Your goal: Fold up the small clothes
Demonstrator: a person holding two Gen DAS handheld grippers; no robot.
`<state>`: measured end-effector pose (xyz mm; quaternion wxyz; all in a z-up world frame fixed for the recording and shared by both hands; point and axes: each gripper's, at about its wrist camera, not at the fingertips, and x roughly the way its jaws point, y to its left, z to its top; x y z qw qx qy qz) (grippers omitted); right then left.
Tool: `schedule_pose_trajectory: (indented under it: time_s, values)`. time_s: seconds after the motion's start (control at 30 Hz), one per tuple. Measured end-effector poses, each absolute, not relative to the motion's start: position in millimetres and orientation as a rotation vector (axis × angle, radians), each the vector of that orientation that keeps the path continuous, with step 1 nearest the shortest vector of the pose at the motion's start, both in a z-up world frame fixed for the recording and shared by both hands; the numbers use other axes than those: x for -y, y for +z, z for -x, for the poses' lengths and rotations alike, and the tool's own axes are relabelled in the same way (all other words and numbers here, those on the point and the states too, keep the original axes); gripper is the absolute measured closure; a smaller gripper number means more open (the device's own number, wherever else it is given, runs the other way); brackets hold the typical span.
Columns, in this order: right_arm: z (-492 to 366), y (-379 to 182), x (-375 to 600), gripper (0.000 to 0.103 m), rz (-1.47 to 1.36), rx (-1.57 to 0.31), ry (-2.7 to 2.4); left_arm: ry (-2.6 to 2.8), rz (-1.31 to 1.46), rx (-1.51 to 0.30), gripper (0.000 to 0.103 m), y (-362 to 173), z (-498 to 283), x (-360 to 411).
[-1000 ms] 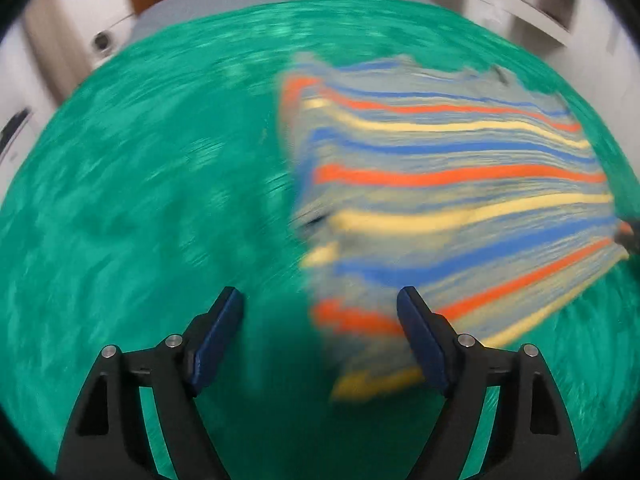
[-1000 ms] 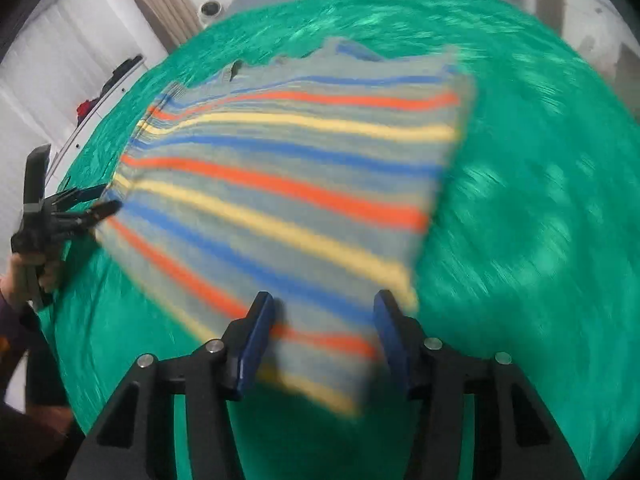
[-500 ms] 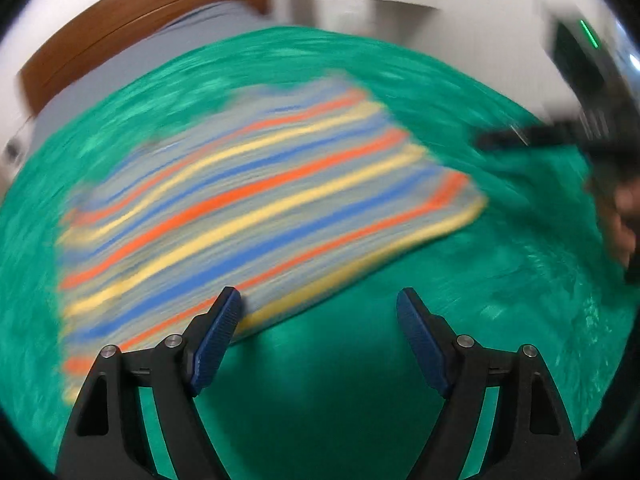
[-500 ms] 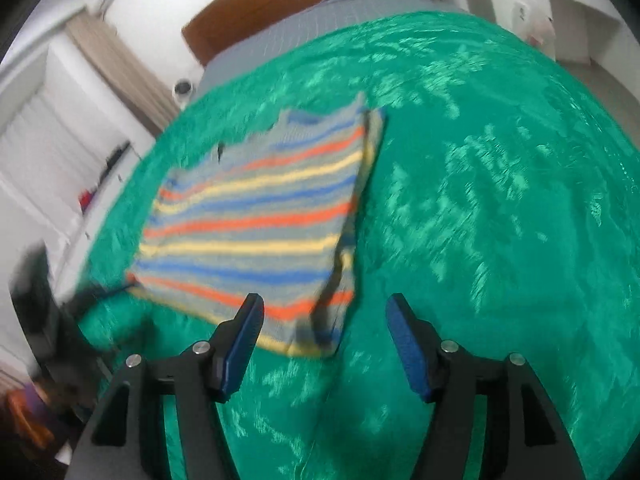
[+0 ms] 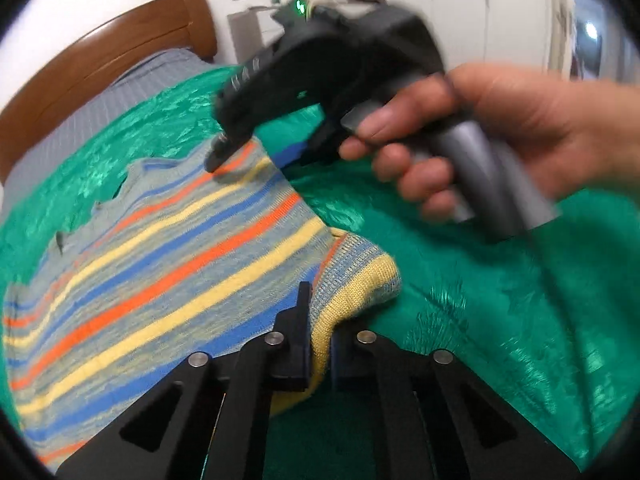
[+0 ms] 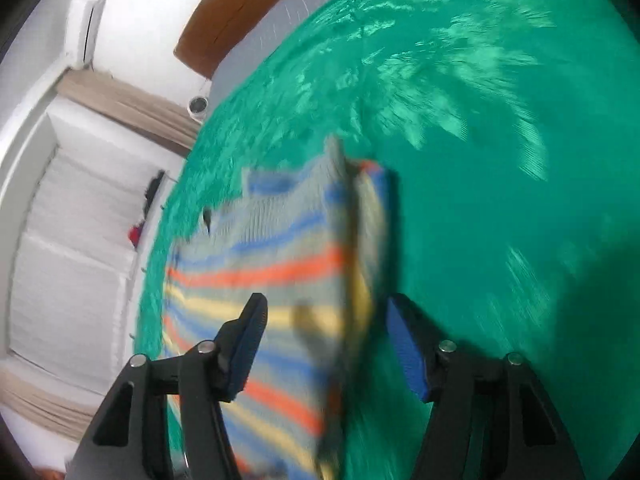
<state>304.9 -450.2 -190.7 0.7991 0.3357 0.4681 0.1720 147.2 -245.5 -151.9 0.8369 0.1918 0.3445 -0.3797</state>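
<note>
A small knit garment (image 5: 160, 264) with orange, yellow and blue stripes lies flat on a green bedspread (image 5: 480, 320). My left gripper (image 5: 320, 318) is shut on its near right corner, with the yellow hem pinched between the pads. A person's hand (image 5: 500, 128) holds my right gripper (image 5: 216, 158) with its tip down at the garment's far right edge. In the right wrist view the garment's (image 6: 280, 240) raised side edge stands between the blue pads of the right gripper (image 6: 326, 304). Its jaws are closing, and the pads are still apart from the cloth.
The green bedspread (image 6: 500, 160) stretches wide to the right of the garment. A grey sheet (image 5: 100, 108) and a wooden headboard (image 5: 120, 48) lie beyond it. White cupboards (image 6: 72, 260) and a beige curtain stand past the bed's left side.
My left gripper came to the garment's near right corner and shut on its hem. My right gripper swung in to the garment's far side edge, and its jaws have narrowed around it.
</note>
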Motion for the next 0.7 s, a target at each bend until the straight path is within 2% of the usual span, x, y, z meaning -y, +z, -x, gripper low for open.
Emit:
schedule_pose_trajectory:
  time_s: [0.03,0.23,0.37,0.47,0.6,0.67,0.7]
  values:
    - [-312.3,-188.2,445.6,0.094,-0.716,-1.013,0.366,-0.802,-0.355,-0.732,0.099,-146.2,-152.9,236.5]
    - [-324.5,-113.4,397.2,0.094,-0.584,-0.958,0.435,-0.707,-0.050,-0.715,0.099,-105.1,-175.8,145.2]
    - [-343.0,-71.4,322.8,0.094,-0.504,-0.938,0.543,-0.565,0.122,-0.731,0.099,-97.6,-191.3,56.2]
    - [-358.2,-65.1,252.7,0.094,-0.415,-0.958,0.617,-0.462,0.211,-0.768,0.099,-104.7,-201.3,4.5]
    - [-376.6,-83.7,169.3,0.093,-0.365,-0.997,0.673,-0.332,0.263,-0.817,0.099,-122.4,-202.6,-51.0]
    - [-383.6,-101.8,134.9,0.088,-0.329,-1.017,0.670,-0.277,0.240,-0.870,0.094,-136.6,-208.9,-63.0]
    - [-384.9,-110.4,127.3,0.080,-0.330,-1.029,0.668,-0.243,0.231,-0.896,0.083,-142.2,-211.8,-67.8]
